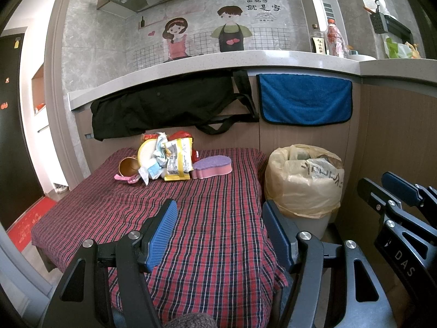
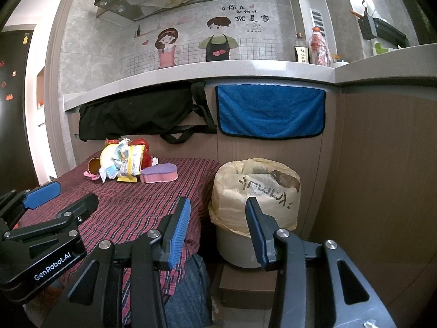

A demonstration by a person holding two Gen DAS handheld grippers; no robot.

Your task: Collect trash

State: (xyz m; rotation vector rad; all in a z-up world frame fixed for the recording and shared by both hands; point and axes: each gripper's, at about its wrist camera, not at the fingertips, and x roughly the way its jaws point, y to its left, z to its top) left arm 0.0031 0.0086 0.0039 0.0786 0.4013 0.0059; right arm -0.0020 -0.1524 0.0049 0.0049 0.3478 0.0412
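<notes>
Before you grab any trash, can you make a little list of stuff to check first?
1. Left gripper jaws open and empty: ok.
2. Right gripper jaws open and empty: ok.
3. Trash pile in plain sight at the far end of the checkered cloth: ok.
4. Trash bin beside the table, bag open: ok.
5. Room left in the bin: cannot tell, it looks quite full.
6. Pink and purple sponge touching the pile; trash or not: cannot tell.
</notes>
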